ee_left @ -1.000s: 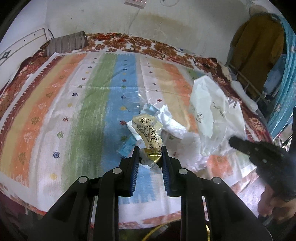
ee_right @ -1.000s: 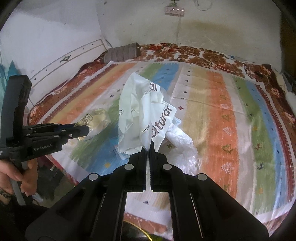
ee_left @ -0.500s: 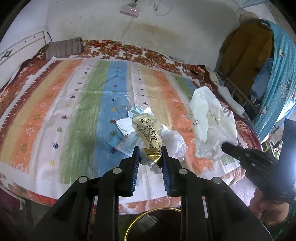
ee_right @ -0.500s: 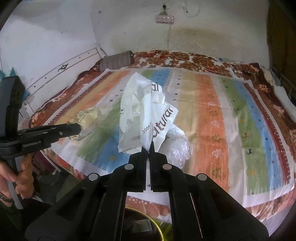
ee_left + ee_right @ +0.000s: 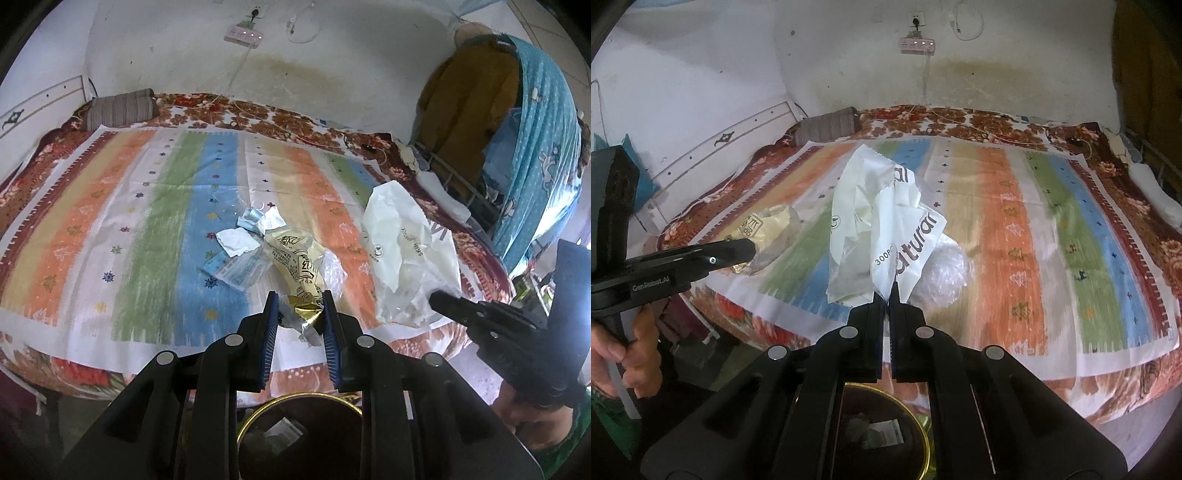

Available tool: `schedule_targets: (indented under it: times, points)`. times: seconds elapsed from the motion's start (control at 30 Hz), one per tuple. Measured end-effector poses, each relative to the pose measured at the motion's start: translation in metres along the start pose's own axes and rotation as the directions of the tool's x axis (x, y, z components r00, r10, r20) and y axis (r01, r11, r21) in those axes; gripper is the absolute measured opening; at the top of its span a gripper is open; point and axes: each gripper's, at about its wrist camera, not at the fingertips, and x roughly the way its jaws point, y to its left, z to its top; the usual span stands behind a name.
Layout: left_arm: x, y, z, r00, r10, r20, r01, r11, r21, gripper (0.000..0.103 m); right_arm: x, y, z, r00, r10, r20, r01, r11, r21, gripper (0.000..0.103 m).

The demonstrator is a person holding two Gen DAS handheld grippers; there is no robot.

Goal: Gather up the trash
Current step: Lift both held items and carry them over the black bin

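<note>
My left gripper (image 5: 300, 308) is shut on a crumpled cream and gold snack wrapper (image 5: 297, 264), held in the air past the bed's near edge. My right gripper (image 5: 888, 291) is shut on a white plastic bag (image 5: 882, 221) with printed letters, also held up. The bag also shows in the left wrist view (image 5: 406, 254), and the wrapper in the right wrist view (image 5: 764, 229). More trash lies on the striped bed sheet (image 5: 129, 229): paper scraps and blue packets (image 5: 240, 254) and a clear crinkled plastic wad (image 5: 942, 273). A bin with a gold rim (image 5: 299, 428) stands below both grippers.
The bed fills the view, with a striped pillow (image 5: 122, 109) at the far left corner and a wall behind. Clothes and a blue cloth (image 5: 535, 147) hang at the right. The bin (image 5: 886, 432) holds some trash.
Both grippers have pulled back from the bed with their loads, and the bed has shrunk in view. The gold-rimmed bin has come into view below them.
</note>
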Motion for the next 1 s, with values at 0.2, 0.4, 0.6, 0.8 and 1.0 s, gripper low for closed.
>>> schedule_targets:
  times: [0.2, 0.4, 0.6, 0.8, 1.0]
  points:
    - [-0.014, -0.009, -0.017, 1.0, -0.01, 0.014, 0.01, 1.0, 0.018, 0.022, -0.009, -0.001, -0.024, 0.999, -0.026, -0.02, 0.026, 1.0, 0.007, 0.002]
    - [-0.022, -0.009, -0.036, 1.0, -0.02, -0.001, 0.02, 1.0, -0.002, 0.022, -0.018, 0.003, -0.045, 0.999, -0.019, -0.029, 0.019, 1.0, 0.015, 0.002]
    - [-0.03, -0.016, -0.054, 0.999, -0.034, -0.001, 0.034, 0.999, 0.001, 0.022, -0.024, 0.01, -0.07, 0.999, -0.016, -0.048, 0.017, 1.0, 0.017, 0.002]
    - [-0.035, -0.023, -0.072, 0.999, -0.039, -0.006, 0.039, 0.999, 0.013, 0.022, -0.026, 0.013, -0.09, 0.997, -0.024, -0.069, 0.027, 0.999, 0.031, 0.002]
    - [-0.034, -0.031, -0.092, 0.999, -0.042, -0.034, 0.043, 0.999, 0.025, 0.022, -0.02, 0.021, -0.111, 0.993, 0.001, -0.12, 0.004, 0.999, 0.042, 0.002]
